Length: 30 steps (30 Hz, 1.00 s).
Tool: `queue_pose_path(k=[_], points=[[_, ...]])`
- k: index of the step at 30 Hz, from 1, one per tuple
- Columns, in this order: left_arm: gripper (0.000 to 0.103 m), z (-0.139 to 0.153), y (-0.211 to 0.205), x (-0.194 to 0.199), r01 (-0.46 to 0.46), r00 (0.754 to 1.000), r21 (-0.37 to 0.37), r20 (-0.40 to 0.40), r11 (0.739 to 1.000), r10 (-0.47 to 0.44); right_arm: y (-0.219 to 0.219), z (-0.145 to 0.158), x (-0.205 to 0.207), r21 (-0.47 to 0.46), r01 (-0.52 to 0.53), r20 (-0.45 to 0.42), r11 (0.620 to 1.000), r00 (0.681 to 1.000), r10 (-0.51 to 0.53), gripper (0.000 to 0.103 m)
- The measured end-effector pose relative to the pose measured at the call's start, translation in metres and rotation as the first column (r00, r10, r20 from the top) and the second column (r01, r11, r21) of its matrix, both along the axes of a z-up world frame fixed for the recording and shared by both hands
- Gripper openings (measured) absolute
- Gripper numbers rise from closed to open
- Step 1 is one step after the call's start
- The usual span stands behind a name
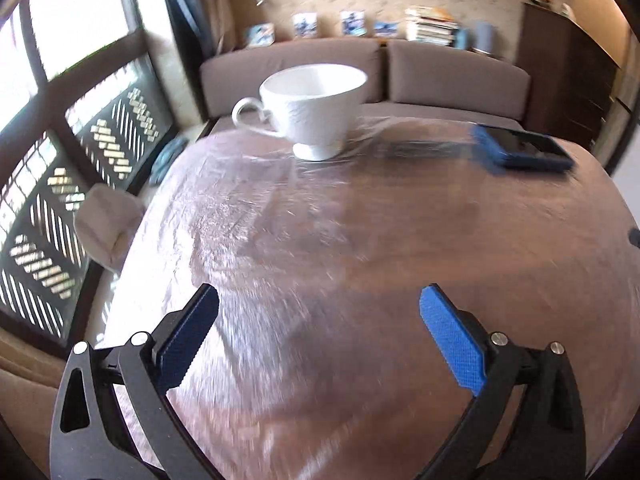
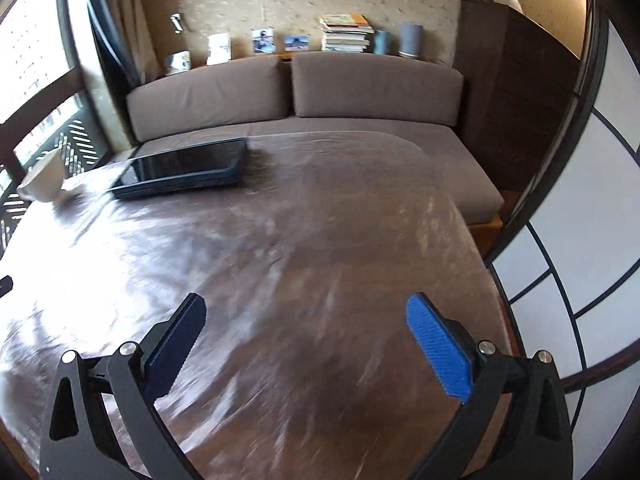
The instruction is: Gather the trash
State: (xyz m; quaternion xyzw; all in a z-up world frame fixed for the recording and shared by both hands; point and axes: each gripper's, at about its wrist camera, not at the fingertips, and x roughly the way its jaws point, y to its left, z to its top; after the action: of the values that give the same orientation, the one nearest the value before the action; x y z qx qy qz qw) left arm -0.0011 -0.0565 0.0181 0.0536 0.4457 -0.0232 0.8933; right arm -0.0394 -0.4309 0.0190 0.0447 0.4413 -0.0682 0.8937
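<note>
The left gripper (image 1: 319, 312) is held above the brown table (image 1: 400, 240), jaws spread wide with nothing between them. The right gripper (image 2: 306, 320) is likewise held over the table (image 2: 320, 240) with jaws wide apart and empty. A white cup (image 1: 312, 108) with a handle is seen upright at the far side of the table; in the right wrist view the cup (image 2: 42, 182) appears at the left edge. A dark tablet in a blue case (image 2: 184, 170) lies flat near the far edge, just beside the cup; from the left wrist the tablet (image 1: 524, 150) is seen to the cup's right. No trash item can be identified in either view. A grey sofa (image 2: 320, 92) is seen behind the table.
</note>
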Motion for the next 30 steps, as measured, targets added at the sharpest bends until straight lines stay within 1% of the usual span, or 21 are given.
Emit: queue_pose_path(k=[4, 8, 11, 13, 14, 30], points=[[0.101, -0.011, 0.012, 0.025, -0.064, 0.998, -0.01, -0.026, 0.998, 0.064, -0.019, -0.013, 0.017, -0.01, 0.024, -0.029, 1.0, 0.999, -0.025, 0.099], [0.101, -0.014, 0.017, 0.031, -0.089, 0.996, -0.009, -0.028, 0.996, 0.089, -0.039, -0.022, 0.029, 0.009, 0.046, -0.045, 0.999, 0.998, -0.046, 0.099], [0.101, -0.014, 0.019, 0.035, -0.086, 0.996, -0.024, -0.027, 0.996, 0.085, -0.039, -0.021, 0.027, 0.014, 0.043, -0.041, 0.999, 0.998, -0.043, 0.099], [0.101, -0.016, 0.024, 0.035, -0.096, 0.995, -0.059, -0.039, 0.994, 0.094, -0.037, -0.022, 0.027, 0.001, 0.037, -0.048, 0.999, 0.998, -0.037, 0.099], [0.101, -0.016, 0.026, 0.036, -0.102, 0.994, -0.066, -0.041, 0.993, 0.1, -0.035, -0.022, 0.027, -0.008, 0.031, -0.051, 0.999, 0.998, -0.032, 0.099], [0.102, -0.016, 0.023, 0.036, -0.103, 0.994, -0.063, -0.044, 0.993, 0.101, -0.033, -0.02, 0.028, -0.011, 0.035, -0.055, 0.999, 0.998, -0.035, 0.099]])
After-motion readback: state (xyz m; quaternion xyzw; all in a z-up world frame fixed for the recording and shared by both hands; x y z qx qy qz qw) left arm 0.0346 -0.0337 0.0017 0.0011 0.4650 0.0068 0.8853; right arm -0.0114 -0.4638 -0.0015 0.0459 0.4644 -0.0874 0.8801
